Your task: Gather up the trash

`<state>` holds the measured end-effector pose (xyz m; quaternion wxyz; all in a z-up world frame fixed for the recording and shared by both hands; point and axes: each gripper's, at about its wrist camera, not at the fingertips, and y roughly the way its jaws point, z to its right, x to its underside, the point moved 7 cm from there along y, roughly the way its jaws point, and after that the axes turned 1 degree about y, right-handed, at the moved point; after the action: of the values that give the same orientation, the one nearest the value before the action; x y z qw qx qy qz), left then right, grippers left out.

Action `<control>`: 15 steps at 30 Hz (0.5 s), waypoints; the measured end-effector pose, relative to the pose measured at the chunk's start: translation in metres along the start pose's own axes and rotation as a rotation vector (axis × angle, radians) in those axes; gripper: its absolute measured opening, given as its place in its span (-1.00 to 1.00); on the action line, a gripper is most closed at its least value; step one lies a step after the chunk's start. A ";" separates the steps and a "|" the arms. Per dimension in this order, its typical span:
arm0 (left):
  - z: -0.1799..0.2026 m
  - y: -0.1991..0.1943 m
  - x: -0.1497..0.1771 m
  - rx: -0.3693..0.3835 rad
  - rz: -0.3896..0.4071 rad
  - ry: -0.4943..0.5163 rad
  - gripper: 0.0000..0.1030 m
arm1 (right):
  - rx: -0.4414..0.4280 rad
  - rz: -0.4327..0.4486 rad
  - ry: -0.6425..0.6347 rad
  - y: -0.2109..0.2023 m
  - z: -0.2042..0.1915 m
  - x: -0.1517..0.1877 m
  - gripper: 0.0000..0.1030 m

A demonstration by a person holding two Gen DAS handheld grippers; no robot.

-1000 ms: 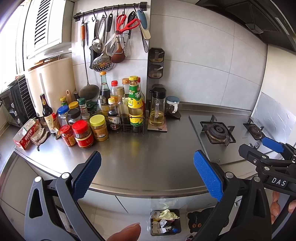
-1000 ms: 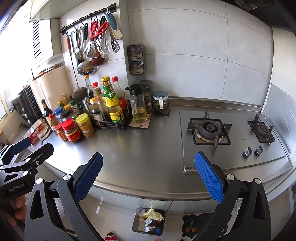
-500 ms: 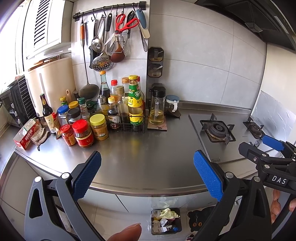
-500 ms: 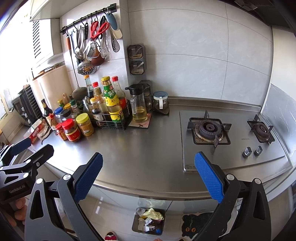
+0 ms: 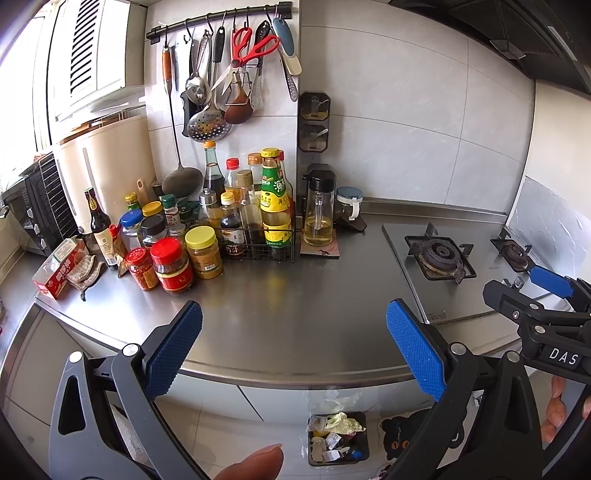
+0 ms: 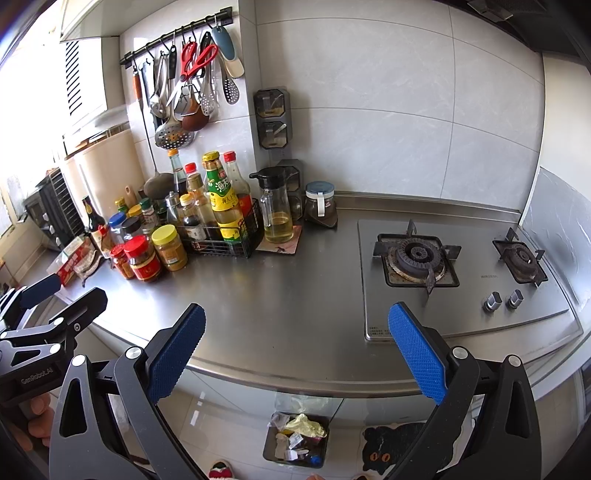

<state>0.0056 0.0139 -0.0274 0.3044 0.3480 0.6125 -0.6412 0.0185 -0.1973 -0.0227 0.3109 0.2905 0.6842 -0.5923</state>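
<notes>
A small black trash bin (image 5: 338,437) (image 6: 297,439) stands on the floor below the counter edge, filled with crumpled paper and wrappers. My left gripper (image 5: 293,336) hangs open in front of the steel countertop (image 5: 295,314), nothing between its blue pads. My right gripper (image 6: 297,338) is likewise open and empty, level with the counter's front edge. In the left wrist view the right gripper (image 5: 532,291) shows at the right edge. The left gripper (image 6: 55,295) appears at the left edge of the right wrist view. No loose trash shows on the counter.
Sauce bottles in a wire basket (image 6: 221,236), jars (image 5: 170,266), an oil jug (image 6: 275,206) and a red box (image 5: 55,273) crowd the counter's left. A gas hob (image 6: 458,266) fills the right. Utensils hang on a wall rail (image 5: 221,22). A black cat mat (image 6: 391,446) lies on the floor.
</notes>
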 end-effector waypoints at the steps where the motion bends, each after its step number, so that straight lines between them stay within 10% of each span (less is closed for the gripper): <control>1: 0.000 0.000 0.000 -0.001 0.000 0.000 0.84 | 0.000 0.000 -0.001 0.000 -0.001 0.000 0.94; 15: 0.000 0.002 0.000 -0.036 0.022 0.015 0.84 | 0.002 0.002 0.000 0.000 -0.002 0.000 0.94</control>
<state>0.0072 0.0143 -0.0288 0.3130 0.3538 0.6224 -0.6241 0.0181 -0.1955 -0.0226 0.3113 0.2912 0.6833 -0.5928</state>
